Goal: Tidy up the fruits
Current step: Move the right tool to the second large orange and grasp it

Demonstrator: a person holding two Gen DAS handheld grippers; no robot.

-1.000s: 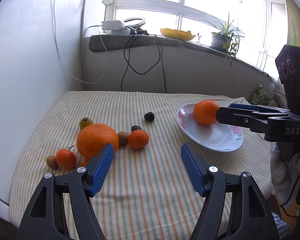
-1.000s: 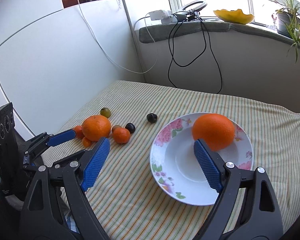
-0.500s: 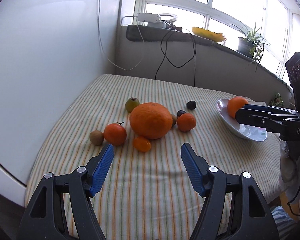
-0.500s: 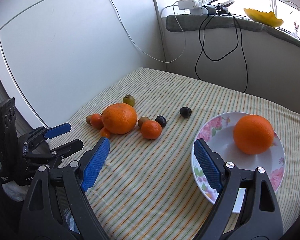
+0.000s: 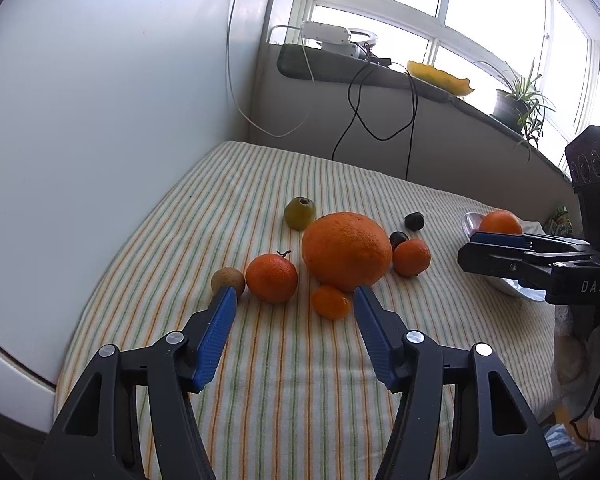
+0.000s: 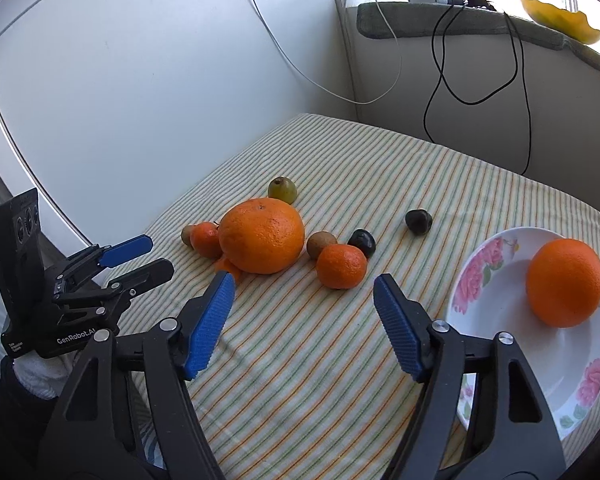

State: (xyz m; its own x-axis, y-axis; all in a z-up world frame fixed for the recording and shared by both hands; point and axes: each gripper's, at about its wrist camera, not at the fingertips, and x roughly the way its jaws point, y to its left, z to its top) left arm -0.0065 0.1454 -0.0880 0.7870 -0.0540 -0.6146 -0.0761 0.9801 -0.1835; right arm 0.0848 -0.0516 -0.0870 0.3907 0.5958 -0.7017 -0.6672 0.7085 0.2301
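Both the left gripper (image 5: 294,300) and the right gripper (image 6: 302,280) are held with jaws spread and empty above the striped cloth (image 5: 300,360), the large orange (image 5: 347,252) being seen among smaller fruits just ahead, while another orange (image 6: 565,283) is seen in the floral plate (image 6: 496,280).

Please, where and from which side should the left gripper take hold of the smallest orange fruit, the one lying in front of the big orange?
Probably across its middle, coming from the near side and slightly above. The small orange fruit lies just ahead of the open left gripper, whose gap is wider than the fruit. The big orange crowds it from behind, so keep the fingers low and short of it.
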